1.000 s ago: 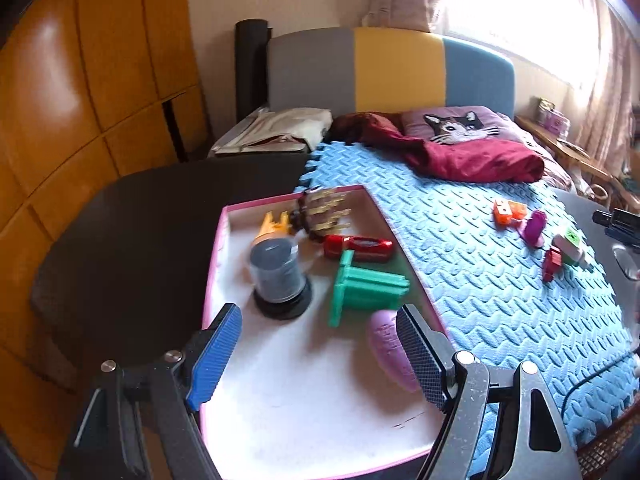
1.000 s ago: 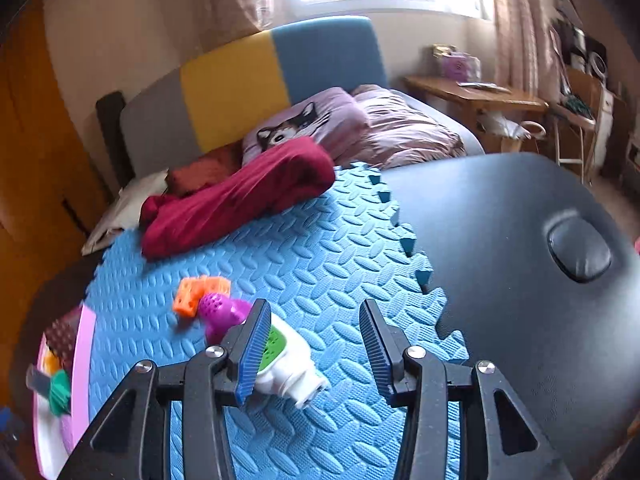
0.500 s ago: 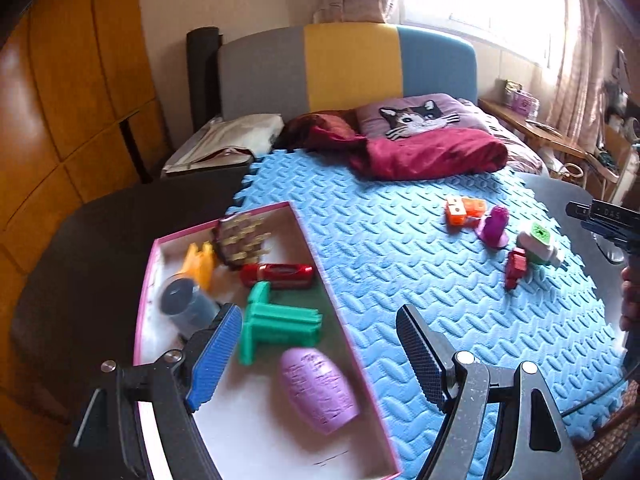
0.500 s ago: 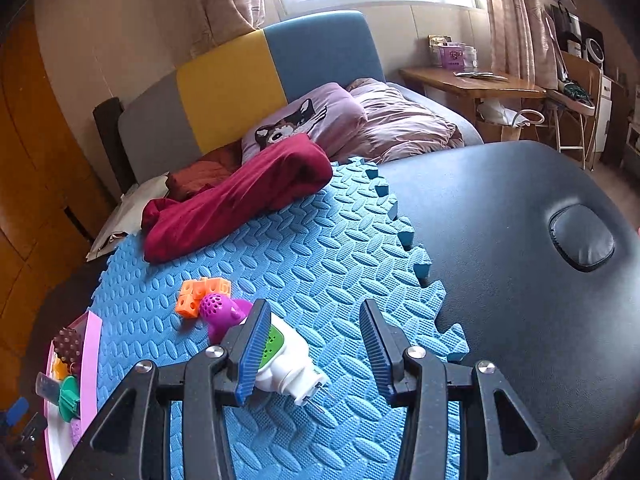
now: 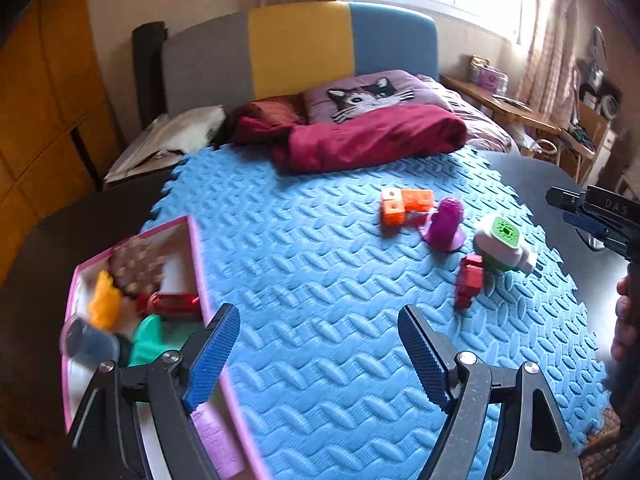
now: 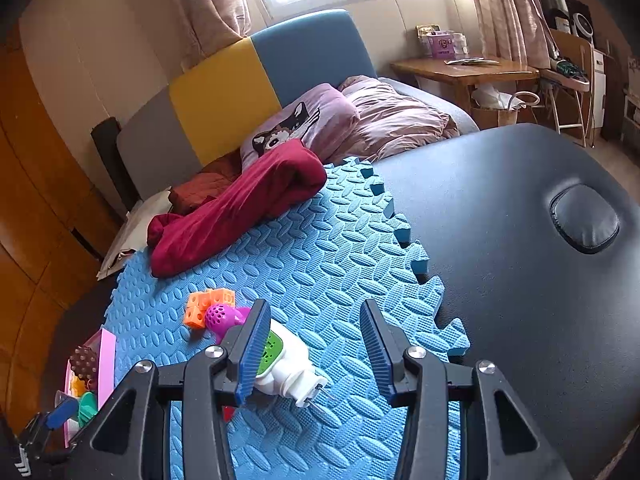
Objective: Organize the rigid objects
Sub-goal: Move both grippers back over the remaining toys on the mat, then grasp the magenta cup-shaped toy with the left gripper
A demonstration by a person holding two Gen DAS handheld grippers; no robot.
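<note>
- Left claw [image 5: 319,350]: jaws set wide apart, nothing between them. A second ago it was hung over the pink tray [image 5: 208,436]; it has since been swung rightward, out over the blue foam mat [image 5: 320,264].
- Tray now seen at the lower left of the left view (blurred); a green piece [image 5: 149,340], a red piece [image 5: 170,304], an orange figure [image 5: 105,304] and a brown studded block [image 5: 136,268] are already lodged in it.
- Left loose on the mat: orange cubes [image 5: 404,205], a purple toy [image 5: 445,226], a white-and-green plug [image 5: 502,246], a small red toy [image 5: 469,286].
- Right claw [image 6: 312,354]: jaws are seen apart and empty in its own view, though narrower than the left's; little shift noted. The plug [image 6: 286,368] lies just behind its left finger, not gripped.
- Reading: a drop-off appears finished and the next pick is being approached; the red toy lies nearest the left claw.
- Counter [image 6: 520,280] beyond the mat carries nothing to sort.
</note>
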